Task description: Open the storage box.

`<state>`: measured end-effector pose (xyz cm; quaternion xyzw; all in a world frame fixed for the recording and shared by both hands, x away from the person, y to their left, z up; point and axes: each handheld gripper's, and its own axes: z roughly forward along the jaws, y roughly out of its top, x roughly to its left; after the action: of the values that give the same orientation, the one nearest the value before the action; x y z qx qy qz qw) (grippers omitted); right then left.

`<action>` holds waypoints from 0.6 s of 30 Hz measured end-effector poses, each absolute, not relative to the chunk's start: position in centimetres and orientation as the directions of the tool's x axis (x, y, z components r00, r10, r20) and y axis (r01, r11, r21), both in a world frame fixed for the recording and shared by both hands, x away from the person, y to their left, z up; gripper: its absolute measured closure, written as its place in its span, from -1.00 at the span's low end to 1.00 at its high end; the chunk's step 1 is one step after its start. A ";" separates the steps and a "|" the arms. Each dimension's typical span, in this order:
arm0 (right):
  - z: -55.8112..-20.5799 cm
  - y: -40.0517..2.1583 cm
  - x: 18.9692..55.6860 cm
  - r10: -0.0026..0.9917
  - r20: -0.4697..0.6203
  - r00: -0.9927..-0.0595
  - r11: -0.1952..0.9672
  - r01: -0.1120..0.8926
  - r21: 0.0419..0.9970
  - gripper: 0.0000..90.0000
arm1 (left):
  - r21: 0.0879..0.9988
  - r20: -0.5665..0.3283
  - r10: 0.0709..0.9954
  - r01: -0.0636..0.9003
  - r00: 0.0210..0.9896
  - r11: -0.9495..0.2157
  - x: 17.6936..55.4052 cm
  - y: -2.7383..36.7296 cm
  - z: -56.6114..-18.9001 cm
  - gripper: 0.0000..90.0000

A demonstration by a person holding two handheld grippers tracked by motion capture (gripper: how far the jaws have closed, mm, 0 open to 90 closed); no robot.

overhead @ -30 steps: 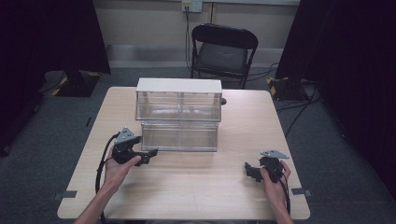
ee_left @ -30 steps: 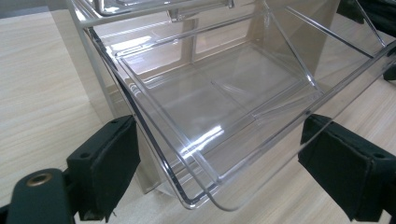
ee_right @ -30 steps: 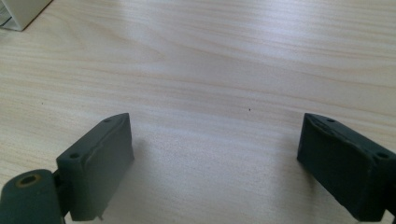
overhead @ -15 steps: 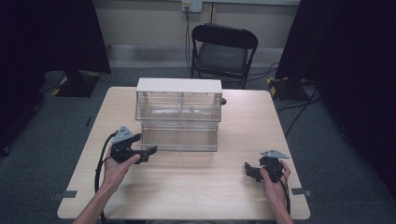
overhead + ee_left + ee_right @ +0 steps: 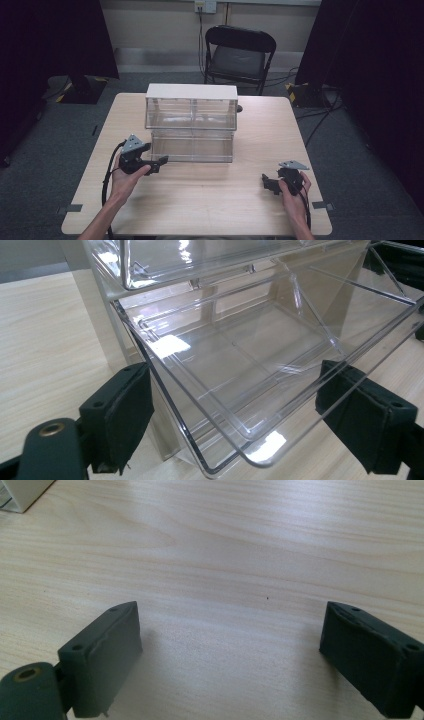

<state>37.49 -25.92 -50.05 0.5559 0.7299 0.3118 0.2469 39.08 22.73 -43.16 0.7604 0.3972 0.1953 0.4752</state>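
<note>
A clear plastic two-tier drawer cabinet [image 5: 191, 112] with a white top stands mid-table. Its lower drawer [image 5: 192, 147] is pulled out a little toward me and looks empty. My left gripper [image 5: 159, 164] sits at that drawer's front left corner, jaws pointing right. In the left gripper view, the left gripper [image 5: 237, 390] is open, with the lower drawer's [image 5: 240, 350] clear front corner between its jaws, neither of which presses on it. My right gripper [image 5: 267, 182] rests low over the table at the right front. The right gripper [image 5: 227, 630] is open over bare wood.
The wooden table [image 5: 210, 205] has free room in front of the cabinet and to both sides. A black folding chair [image 5: 239, 55] stands behind the far edge. Cables lie on the floor at the right. A white corner [image 5: 20, 492] shows at the right gripper view's top left.
My left gripper has shifted slightly right and up toward the lower drawer's corner. The right gripper has stayed where it was.
</note>
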 end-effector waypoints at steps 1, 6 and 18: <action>-50.0 -25.9 37.5 0.965 -0.013 -0.260 0.187 0.657 0.730 -0.80 | 0.879 -0.077 0.789 0.415 0.609 -0.235 39.1 22.8 -43.1 -0.66; -50.0 -25.9 37.5 0.966 -0.013 -0.260 0.187 0.658 0.730 -0.80 | 0.888 -0.072 0.795 0.402 0.602 -0.224 39.3 22.7 -42.7 -0.66; -50.0 -25.9 37.5 0.966 -0.013 -0.260 0.187 0.658 0.730 -0.80 | 0.879 -0.097 0.799 0.428 0.593 -0.210 39.5 22.8 -42.4 -0.66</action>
<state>37.49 -25.92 -50.05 0.5559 0.7299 0.3119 0.2468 39.53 22.76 -42.36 0.7533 0.4072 0.1941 0.4787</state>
